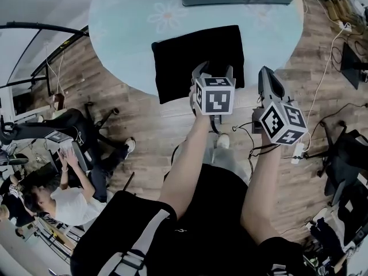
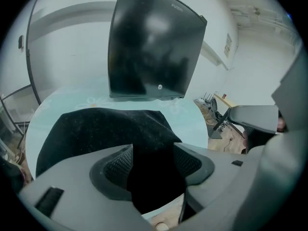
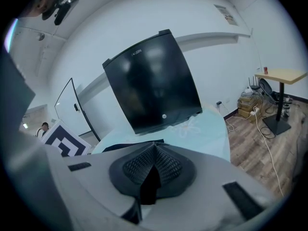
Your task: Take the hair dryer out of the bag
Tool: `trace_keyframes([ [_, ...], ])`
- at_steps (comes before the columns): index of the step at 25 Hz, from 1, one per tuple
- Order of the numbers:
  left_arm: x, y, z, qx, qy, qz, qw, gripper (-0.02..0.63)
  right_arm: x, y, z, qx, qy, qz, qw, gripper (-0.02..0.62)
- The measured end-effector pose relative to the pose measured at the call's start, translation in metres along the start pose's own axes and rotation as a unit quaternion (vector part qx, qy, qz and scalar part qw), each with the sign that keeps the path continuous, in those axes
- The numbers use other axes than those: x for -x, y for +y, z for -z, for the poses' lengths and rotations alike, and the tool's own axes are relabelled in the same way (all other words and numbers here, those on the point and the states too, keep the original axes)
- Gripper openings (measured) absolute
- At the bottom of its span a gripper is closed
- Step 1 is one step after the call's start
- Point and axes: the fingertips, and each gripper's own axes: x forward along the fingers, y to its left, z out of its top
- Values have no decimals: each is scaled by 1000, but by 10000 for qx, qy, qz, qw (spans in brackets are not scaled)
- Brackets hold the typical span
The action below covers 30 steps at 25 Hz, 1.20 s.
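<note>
Black fabric bag (image 1: 198, 59), laid flat on round pale-blue table (image 1: 126, 27); hair dryer unseen, presumably inside. Left gripper (image 1: 215, 72) held over bag's near edge, jaws spread for seizing. Right gripper (image 1: 268, 80) kept beside bag, jaws pressed together.

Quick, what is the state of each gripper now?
Left gripper: open, holding nothing.
Right gripper: closed, holding nothing.

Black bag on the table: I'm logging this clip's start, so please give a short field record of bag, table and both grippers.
bag: flat black fabric bag, lying near table's front edge
table: round pale-blue table
hair dryer: not visible
left gripper: fingers apart, over bag's near edge
right gripper: fingers shut, empty, right of bag
</note>
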Motion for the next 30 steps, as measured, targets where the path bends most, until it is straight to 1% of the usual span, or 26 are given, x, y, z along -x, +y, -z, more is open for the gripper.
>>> trace_keyframes([
  [4,-16,-1,4,-7,202,-73,9998,276,-6,-11,3,-80,72,109,9999,6],
  [9,-23,4,5,-48,302,-223,9993,225,-11,-13,4,-110,137,126,9998,6],
  [12,-24,8,6,-50,317,-301,9990,168,-16,-13,7,-115,192,121,9997,6],
  [16,-23,15,10,-11,361,-412,9985,64,-21,-7,9,-66,243,49,9997,6],
  [19,-21,16,8,-15,346,-394,9986,32,-26,-2,7,-23,265,-11,9996,6],
  [26,0,16,-6,-153,101,-232,9996,26,-33,1,18,77,449,-30,9990,6],
  [30,14,22,-20,-177,-89,-263,9995,26,-39,1,27,275,714,108,9970,6],
])
